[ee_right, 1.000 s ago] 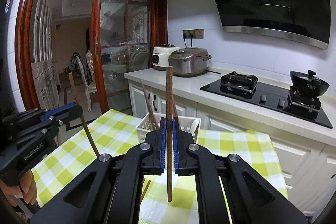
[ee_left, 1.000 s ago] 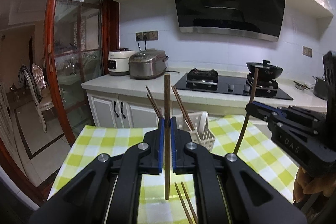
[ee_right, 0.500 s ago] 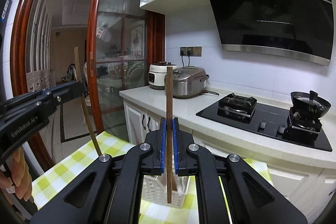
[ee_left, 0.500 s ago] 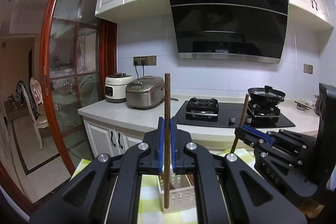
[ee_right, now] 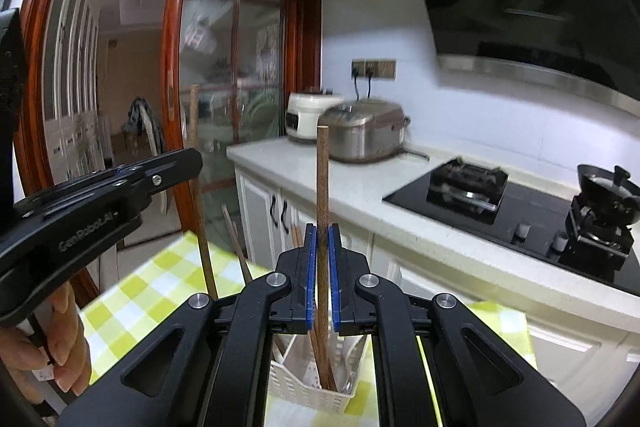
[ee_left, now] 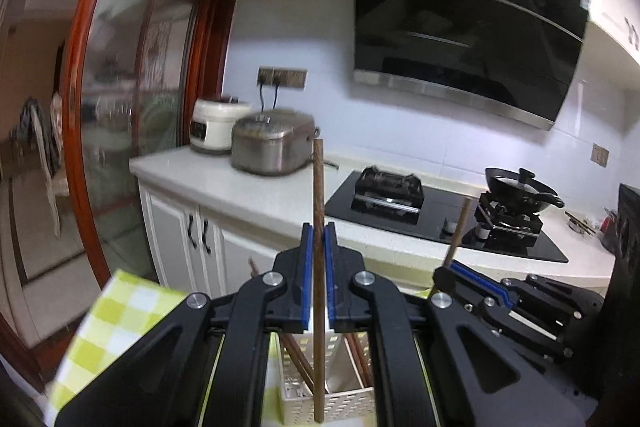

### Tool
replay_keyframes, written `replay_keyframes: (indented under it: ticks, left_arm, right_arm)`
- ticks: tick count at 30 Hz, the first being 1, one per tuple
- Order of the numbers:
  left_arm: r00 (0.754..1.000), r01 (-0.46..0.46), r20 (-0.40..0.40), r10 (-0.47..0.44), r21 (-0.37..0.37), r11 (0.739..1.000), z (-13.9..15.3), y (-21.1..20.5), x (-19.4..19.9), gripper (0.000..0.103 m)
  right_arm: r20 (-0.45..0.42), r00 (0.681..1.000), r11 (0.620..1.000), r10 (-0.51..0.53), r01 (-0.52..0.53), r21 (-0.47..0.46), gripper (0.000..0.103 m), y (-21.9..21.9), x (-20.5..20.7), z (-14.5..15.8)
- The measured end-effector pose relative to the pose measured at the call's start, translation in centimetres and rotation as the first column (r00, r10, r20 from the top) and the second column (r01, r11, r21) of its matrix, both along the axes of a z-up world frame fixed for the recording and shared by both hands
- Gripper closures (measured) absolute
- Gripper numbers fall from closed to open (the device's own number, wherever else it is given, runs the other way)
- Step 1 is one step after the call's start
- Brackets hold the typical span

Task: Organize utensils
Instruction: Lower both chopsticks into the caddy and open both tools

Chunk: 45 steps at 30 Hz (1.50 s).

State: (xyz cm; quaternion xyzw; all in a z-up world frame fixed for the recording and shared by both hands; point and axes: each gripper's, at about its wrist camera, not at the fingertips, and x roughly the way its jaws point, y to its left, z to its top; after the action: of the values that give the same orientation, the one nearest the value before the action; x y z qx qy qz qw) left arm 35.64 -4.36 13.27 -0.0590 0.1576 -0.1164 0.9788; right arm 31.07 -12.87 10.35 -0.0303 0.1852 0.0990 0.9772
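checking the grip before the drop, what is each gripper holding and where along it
Each holds one wooden chopstick, upright. The left gripper pinches its chopstick near the middle; the right gripper clamps its chopstick about midway too.

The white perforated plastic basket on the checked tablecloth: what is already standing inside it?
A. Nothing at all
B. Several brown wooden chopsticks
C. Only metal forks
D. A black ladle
B: in the right wrist view the white perforated plastic basket has brown wooden chopsticks leaning inside it, below the right tongs, which are shut on one more upright chopstick.
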Motion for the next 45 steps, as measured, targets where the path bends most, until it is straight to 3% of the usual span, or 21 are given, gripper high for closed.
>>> replay_keyframes:
  ticks: [3, 13, 20, 23, 27, 33, 37, 40, 43, 45]
  left_arm:
    - [1.000, 0.010, -0.026, -0.011, -0.027, 1.000, -0.4, 0.7, 0.6, 0.097]
    - [0.996, 0.011, 0.091, -0.015, 0.041, 0.999, 4.0, -0.5, -1.7, 0.097]
    - [0.997, -0.005, 0.079, 0.006, -0.015, 1.000, 4.3, 1.0, -0.8, 0.097]
    - [0.996, -0.004, 0.093, 0.005, -0.003, 1.000, 4.8, 1.2, -0.9, 0.097]
    - [0.999, 0.007, 0.052, -0.006, -0.008, 1.000, 3.3, 1.2, -0.3, 0.097]
    - [0.996, 0.000, -0.087, -0.001, -0.012, 1.000, -0.6, 1.6, 2.4, 0.097]
    - [0.992, -0.043, -0.119, 0.039, -0.024, 0.999, -2.2, 3.1, 3.2, 0.074]
    - [0.991, -0.064, -0.118, 0.063, -0.012, 0.998, -2.9, 4.1, 2.8, 0.067]
    - [0.990, -0.108, -0.088, 0.109, 0.017, 0.994, -3.5, 5.2, 1.2, 0.049]
    - [0.987, -0.139, -0.072, 0.141, 0.038, 0.990, -4.0, 5.8, -0.2, 0.039]
  right_arm:
    - [-0.014, 1.000, 1.000, -0.010, 0.010, 0.010, 0.097, -0.5, 0.6, -0.7]
    - [-0.008, 1.000, 0.999, -0.003, 0.003, 0.034, 0.097, -0.6, 0.4, -0.4]
    - [-0.014, 1.000, 1.000, 0.004, -0.004, 0.020, 0.097, -0.3, 0.3, -0.2]
    - [-0.007, 1.000, 1.000, 0.006, -0.006, 0.024, 0.097, -0.3, 0.4, 0.2]
    - [-0.019, 1.000, 1.000, 0.013, -0.013, 0.016, 0.097, 0.2, 0.4, -0.1]
    - [-0.081, 0.997, 1.000, 0.014, -0.015, -0.016, 0.097, 1.2, 1.6, -0.9]
    - [-0.107, 0.994, 1.000, 0.002, -0.002, -0.004, 0.095, 1.2, 2.8, -1.9]
    - [-0.111, 0.994, 1.000, -0.016, 0.017, 0.006, 0.086, 1.0, 3.0, -2.4]
    - [-0.107, 0.994, 0.999, -0.031, 0.034, 0.028, 0.067, 0.3, 2.3, -2.8]
    - [-0.104, 0.994, 0.998, -0.041, 0.046, 0.043, 0.067, -0.4, 1.5, -3.2]
